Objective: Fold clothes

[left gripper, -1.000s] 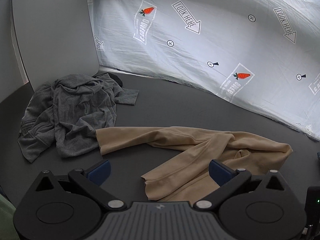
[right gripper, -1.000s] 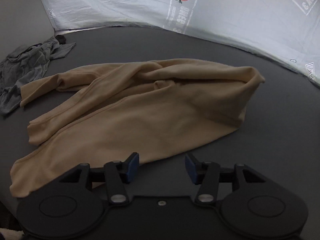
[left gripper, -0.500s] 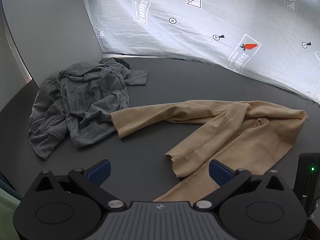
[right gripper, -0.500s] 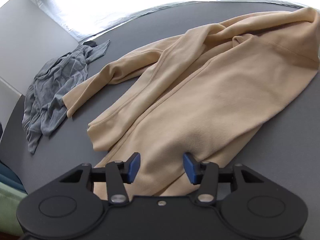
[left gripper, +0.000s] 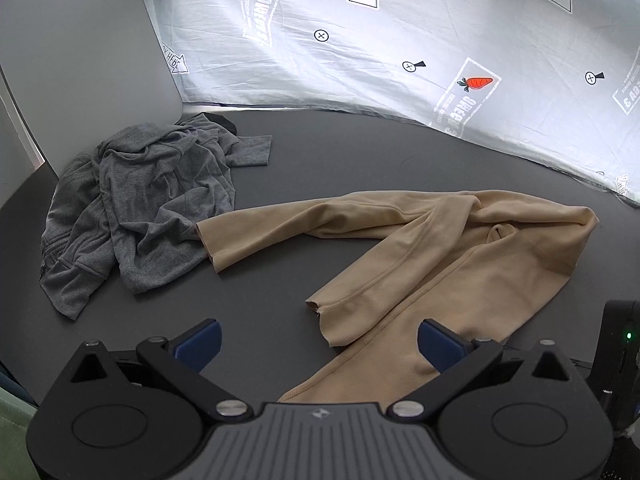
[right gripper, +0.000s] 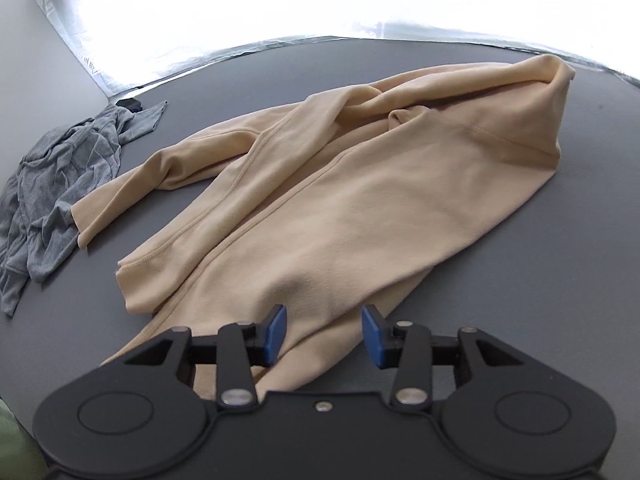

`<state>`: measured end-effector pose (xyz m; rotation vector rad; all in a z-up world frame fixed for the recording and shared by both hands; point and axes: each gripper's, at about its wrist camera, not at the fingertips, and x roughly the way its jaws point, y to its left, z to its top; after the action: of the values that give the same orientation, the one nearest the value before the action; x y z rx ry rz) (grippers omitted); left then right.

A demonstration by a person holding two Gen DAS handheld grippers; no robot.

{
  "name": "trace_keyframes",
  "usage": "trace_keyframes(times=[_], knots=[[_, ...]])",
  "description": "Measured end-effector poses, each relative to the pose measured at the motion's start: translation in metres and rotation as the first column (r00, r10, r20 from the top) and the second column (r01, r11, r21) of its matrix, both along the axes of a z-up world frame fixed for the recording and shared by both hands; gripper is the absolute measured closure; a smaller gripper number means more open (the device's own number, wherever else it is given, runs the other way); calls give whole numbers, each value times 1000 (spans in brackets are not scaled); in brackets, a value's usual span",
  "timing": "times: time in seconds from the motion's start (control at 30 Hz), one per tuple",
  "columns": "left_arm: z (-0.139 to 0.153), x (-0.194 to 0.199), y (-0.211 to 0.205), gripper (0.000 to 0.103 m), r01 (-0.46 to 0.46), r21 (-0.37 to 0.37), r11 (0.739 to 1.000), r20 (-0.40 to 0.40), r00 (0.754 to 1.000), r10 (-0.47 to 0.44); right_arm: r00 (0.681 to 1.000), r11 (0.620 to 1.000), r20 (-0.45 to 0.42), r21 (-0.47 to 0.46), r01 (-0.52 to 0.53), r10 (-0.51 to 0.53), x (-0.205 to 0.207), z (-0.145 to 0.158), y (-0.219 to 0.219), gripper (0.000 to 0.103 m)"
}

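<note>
Two spread grippers hover over a beige garment on a dark table.

At far left a crumpled grey garment (left gripper: 136, 208) lies heaped on the table (left gripper: 360, 160), touching one beige sleeve end. The beige garment (right gripper: 340, 208) sprawls unfolded across the middle. The left gripper (left gripper: 318, 340) is wide open near its lower hem; the right gripper (right gripper: 323, 334), jaws parted, sits just above the cloth, pinching nothing.
</note>
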<state>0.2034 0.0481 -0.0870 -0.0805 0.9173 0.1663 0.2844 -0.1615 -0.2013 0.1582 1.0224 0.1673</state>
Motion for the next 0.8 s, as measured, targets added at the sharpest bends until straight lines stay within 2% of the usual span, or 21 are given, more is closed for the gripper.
trace_keyframes(times=[0.1, 0.13, 0.2, 0.23, 0.3, 0.33, 0.43, 0.5, 0.57, 0.6, 0.67, 0.7, 0.73, 0.77, 0.8], knots=[[1, -2, -6, 0, 9, 2, 1000, -2, 1000, -9, 999, 998, -15, 51, 36, -35, 10, -8, -8, 60], [2, -2, -8, 0, 12, 7, 1000, 1, 1000, -12, 999, 997, -6, 67, 42, -42, 11, -7, -9, 63], [3, -2, -11, 0, 12, 6, 1000, 5, 1000, -12, 998, 996, 39, 84, 43, -46, 10, 1, -14, 87], [4, -1, -12, 0, 8, 0, 1000, 6, 1000, -8, 996, 995, 72, 87, 43, -50, 7, 8, -18, 88], [4, 1, -15, 0, 1, -14, 1000, 6, 1000, -1, 990, 995, 127, 90, 52, -63, -1, 23, -30, 101], [5, 2, -16, 0, -3, -20, 1000, 6, 1000, 3, 987, 994, 140, 86, 67, -79, -5, 31, -38, 101], [5, 9, -17, 0, -1, -53, 999, 19, 1000, 2, 967, 993, 229, -1, 119, -115, -22, 62, -71, 102], [6, 16, -21, 0, 8, -60, 998, 34, 999, -6, 931, 973, 336, -126, 195, -143, -31, 89, -107, 102], [8, 24, -25, 0, 18, -68, 998, 50, 999, -14, 881, 925, 446, -249, 288, -154, -37, 117, -146, 102], [7, 28, -29, 0, 29, -59, 998, 56, 998, -25, 854, 887, 495, -310, 342, -157, -35, 129, -165, 102], [5, 34, -35, 0, 61, -40, 997, 65, 996, -59, 799, 777, 581, -427, 462, -156, -23, 145, -203, 101], [3, 37, -38, 0, 88, -25, 996, 63, 994, -86, 786, 723, 595, -469, 508, -167, -13, 151, -223, 99], [-2, 40, -41, 0, 104, 8, 995, 49, 993, -104, 789, 675, 583, -503, 540, -196, 0, 155, -242, 98], [-6, 43, -45, 0, 119, 42, 992, 34, 992, -120, 809, 631, 543, -553, 545, -223, 15, 156, -259, 94], [-11, 47, -49, 0, 135, 75, 988, 19, 990, -136, 828, 598, 505, -593, 539, -245, 26, 154, -267, 80]])
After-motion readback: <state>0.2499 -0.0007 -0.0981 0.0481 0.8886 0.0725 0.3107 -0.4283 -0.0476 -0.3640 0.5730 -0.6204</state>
